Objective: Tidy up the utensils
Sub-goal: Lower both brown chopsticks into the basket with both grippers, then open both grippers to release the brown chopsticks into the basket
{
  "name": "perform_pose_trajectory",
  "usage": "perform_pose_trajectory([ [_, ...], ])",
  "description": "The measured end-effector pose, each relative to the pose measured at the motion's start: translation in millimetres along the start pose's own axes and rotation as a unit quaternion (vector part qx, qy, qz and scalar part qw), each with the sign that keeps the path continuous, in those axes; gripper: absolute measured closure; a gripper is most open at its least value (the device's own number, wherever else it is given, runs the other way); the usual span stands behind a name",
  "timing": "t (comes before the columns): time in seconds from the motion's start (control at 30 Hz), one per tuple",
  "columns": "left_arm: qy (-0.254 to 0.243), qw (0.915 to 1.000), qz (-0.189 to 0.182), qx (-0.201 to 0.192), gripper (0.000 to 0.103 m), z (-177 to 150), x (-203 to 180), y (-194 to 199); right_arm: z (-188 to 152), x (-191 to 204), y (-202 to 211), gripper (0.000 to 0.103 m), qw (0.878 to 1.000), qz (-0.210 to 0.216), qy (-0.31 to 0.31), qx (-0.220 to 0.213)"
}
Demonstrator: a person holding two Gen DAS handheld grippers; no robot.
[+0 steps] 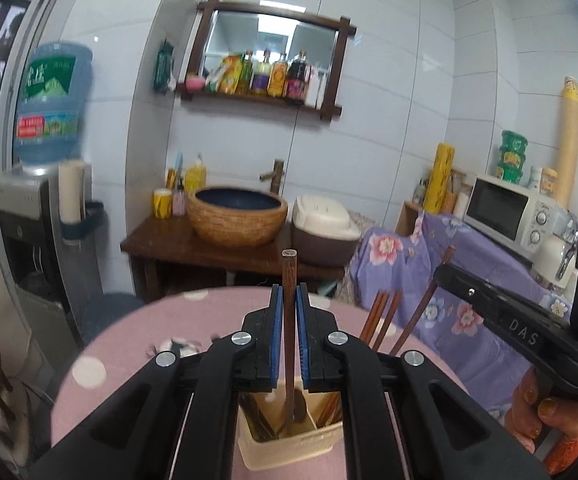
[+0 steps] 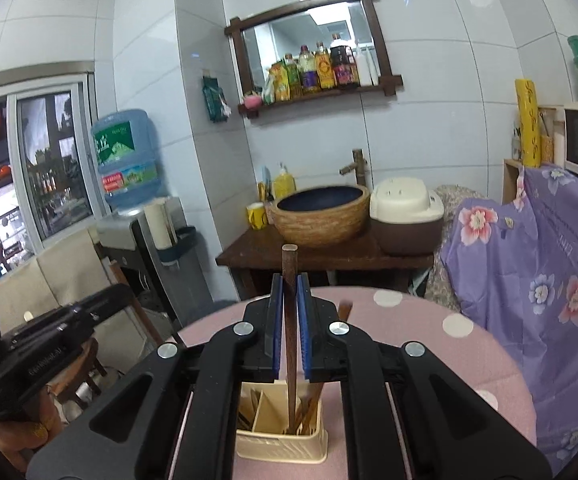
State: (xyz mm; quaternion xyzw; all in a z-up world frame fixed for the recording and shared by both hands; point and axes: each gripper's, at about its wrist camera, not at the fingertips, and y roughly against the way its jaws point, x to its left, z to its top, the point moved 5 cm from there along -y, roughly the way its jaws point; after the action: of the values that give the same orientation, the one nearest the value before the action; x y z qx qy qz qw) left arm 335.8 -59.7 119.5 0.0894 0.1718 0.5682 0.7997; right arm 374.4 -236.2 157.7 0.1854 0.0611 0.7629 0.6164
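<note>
Between the blue pads of the left gripper (image 1: pixel 289 300) stands a dark brown wooden chopstick (image 1: pixel 289 276), clamped upright, its squared top end rising past the fingertips and its lower end reaching down into the cream plastic utensil holder (image 1: pixel 289 446) directly beneath the jaws. A second dark brown wooden chopstick (image 2: pixel 289 272) sits the same way in the right gripper (image 2: pixel 289 300), whose jaws are closed tight on the shaft, its tip down in the slatted right-hand compartment of the same cream holder (image 2: pixel 281 446), among the other sticks there. Each stick's long axis thus runs near vertical, across the line its fingers point along, and each lower end lies inside or just at the mouth of the holder, so the coming move, as I judge it, turns on that vertical line: whether lifting the sticks out or seating them, the travel must follow the shaft straight up or down, since any sideways drift would lever the tip against the holder's wall or divider. Several more brown chopsticks (image 1: pixel 385 316) lean out of the holder to the right of the left gripper's fingers. From the left wrist view the right gripper's black body and the hand (image 1: pixel 545 412) holding it lie close on the right, so both tools crowd the same holder. It rests on a round table under a pink cloth with white dots (image 2: pixel 429 344).
</note>
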Motion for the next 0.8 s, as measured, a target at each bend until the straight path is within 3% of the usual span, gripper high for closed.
perform_pose_trajectory([
  [0.3, 0.021, 0.9988, 0.015, 0.041, 0.095, -47, 17, -22, -46, -6, -16, 0.095, 1.0, -0.008, 0.001, 0.027],
  [0.67, 0.005, 0.9991, 0.025, 0.032, 0.095, -51, 16, -17, -50, -10, -10, 0.094, 1.0, -0.008, -0.005, 0.004],
  [0.7, 0.0, 0.9992, 0.027, 0.03, 0.095, -51, 15, -14, -50, -9, -8, 0.092, 1.0, -0.006, -0.004, 0.001],
  [0.73, -0.006, 0.9992, 0.029, 0.028, 0.095, -52, 14, -12, -51, -9, -5, 0.083, 1.0, -0.005, -0.002, -0.002],
  [0.77, -0.009, 0.9992, 0.03, 0.025, 0.092, -54, 13, -9, -51, -8, -2, 0.065, 1.0, -0.006, -0.002, -0.006],
  [0.8, -0.011, 0.9993, 0.031, 0.019, 0.083, -55, 13, -4, -52, -8, 4, 0.054, 1.0, -0.008, -0.003, -0.016],
])
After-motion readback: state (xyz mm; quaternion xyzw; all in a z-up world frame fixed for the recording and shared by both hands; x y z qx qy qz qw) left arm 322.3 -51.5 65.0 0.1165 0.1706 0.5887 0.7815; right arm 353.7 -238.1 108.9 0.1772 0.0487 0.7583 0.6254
